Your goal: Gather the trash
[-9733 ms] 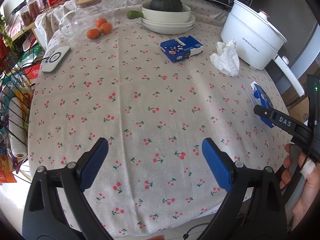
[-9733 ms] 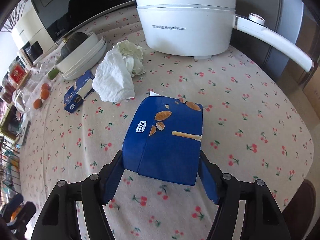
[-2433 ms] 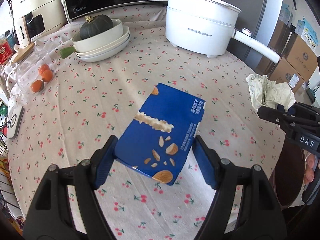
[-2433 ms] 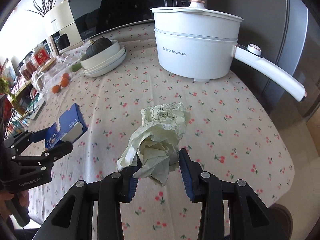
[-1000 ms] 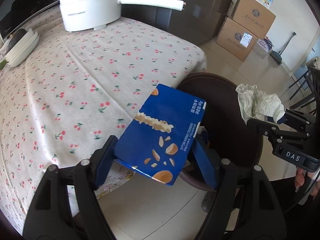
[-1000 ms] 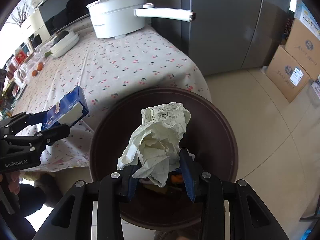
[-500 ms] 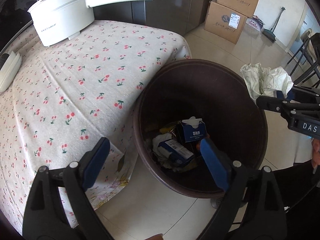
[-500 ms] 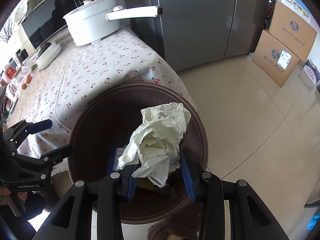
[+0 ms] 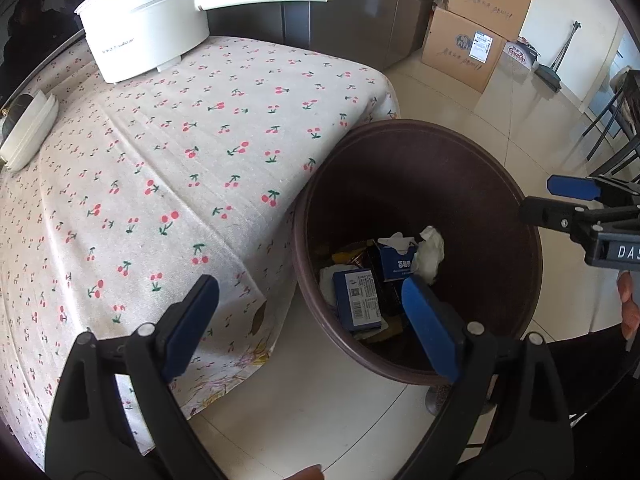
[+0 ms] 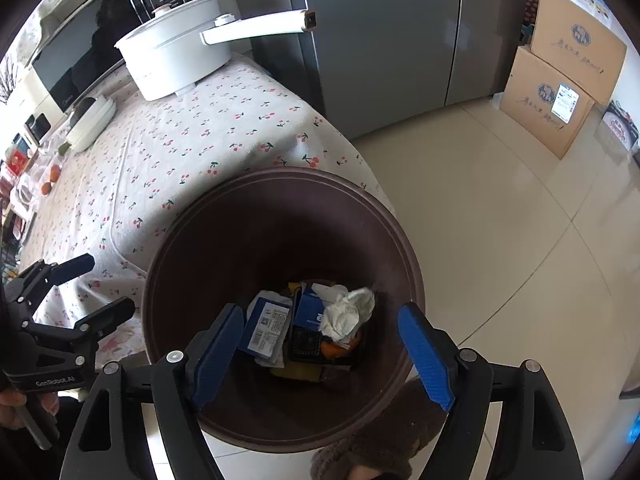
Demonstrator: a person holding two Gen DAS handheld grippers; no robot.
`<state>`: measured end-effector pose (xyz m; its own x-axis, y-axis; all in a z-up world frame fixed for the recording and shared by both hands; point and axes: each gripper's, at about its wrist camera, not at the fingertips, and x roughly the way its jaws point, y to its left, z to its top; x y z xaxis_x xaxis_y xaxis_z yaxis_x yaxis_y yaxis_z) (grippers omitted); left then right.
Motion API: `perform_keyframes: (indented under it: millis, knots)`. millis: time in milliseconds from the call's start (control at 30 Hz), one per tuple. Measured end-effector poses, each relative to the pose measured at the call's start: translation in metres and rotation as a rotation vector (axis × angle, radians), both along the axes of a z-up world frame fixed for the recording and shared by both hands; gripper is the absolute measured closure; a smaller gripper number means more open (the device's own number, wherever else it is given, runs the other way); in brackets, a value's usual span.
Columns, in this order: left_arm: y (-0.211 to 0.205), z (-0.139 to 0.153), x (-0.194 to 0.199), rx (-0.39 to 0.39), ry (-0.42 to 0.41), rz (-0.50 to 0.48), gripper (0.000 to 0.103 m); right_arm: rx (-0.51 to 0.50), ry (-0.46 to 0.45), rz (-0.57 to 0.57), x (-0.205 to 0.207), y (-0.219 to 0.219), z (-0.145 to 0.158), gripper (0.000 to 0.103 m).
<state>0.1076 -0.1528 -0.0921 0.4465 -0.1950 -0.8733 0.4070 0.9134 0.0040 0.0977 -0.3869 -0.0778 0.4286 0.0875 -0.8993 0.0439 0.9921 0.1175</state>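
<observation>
While both tongs (image 10: pixel 320 344) gape empty, blue carton (image 10: pixel 267 330) lies lengthwise, pointing bin-wall (image 10: pixel 224 240).

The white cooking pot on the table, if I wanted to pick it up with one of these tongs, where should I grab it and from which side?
Probably the long white handle of the cooking pot, not the body. The body looks too wide for the tongs, while the handle is a slim, straight bar sticking out level past the table edge with open space around it. Come from above, one pad on each long side.

One bin (image 10: pixel 280 184), two blue boxes (image 10: pixel 268 330) inside (plus one crumpled paper (image 10: pixel 348 312)), two cartons (image 10: pixel 560 80).
</observation>
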Motion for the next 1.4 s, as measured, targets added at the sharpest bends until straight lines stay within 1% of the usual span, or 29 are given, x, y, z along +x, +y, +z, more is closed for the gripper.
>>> perform_keyframes:
  millis: [200,367,500,567,667,767,800,867,933,1067,1233,1400]
  knots:
    - [0.009,0.005,-0.010,0.027,-0.028,0.008,0.010,-0.006,-0.004,-0.003,-0.002,0.003,0.002,0.019]
    - [0.023,0.017,-0.022,0.033,-0.059,0.049,0.010,-0.014,-0.029,0.028,-0.007,0.015,0.010,0.019]
    - [0.040,0.033,-0.037,0.010,-0.104,0.124,0.009,-0.034,-0.069,0.056,-0.019,0.028,0.023,0.019]
    - [0.049,0.041,-0.047,-0.011,-0.121,0.167,0.004,-0.043,-0.096,0.066,-0.027,0.034,0.030,0.018]
    - [0.060,0.049,-0.065,-0.011,-0.143,0.239,0.002,-0.055,-0.148,0.070,-0.042,0.045,0.042,0.015]
    - [0.068,0.053,-0.082,-0.004,-0.149,0.280,0.002,-0.062,-0.187,0.076,-0.059,0.058,0.051,0.011]
    - [0.072,0.053,-0.087,-0.004,-0.151,0.297,0.002,-0.071,-0.201,0.078,-0.064,0.063,0.054,0.008]
    - [0.080,0.054,-0.098,-0.001,-0.167,0.343,0.001,-0.100,-0.239,0.079,-0.077,0.074,0.059,0.002]
    - [0.087,0.055,-0.111,0.002,-0.190,0.384,0.001,-0.129,-0.274,0.083,-0.090,0.086,0.064,0.000]
    - [0.097,0.056,-0.132,0.009,-0.215,0.434,0.001,-0.162,-0.329,0.089,-0.110,0.101,0.072,0.000]
    - [0.108,0.057,-0.143,-0.002,-0.225,0.475,0.001,-0.167,-0.370,0.075,-0.128,0.108,0.079,0.000]
    - [0.110,0.060,-0.146,-0.001,-0.264,0.507,0.001,-0.154,-0.385,0.064,-0.129,0.106,0.079,0.000]
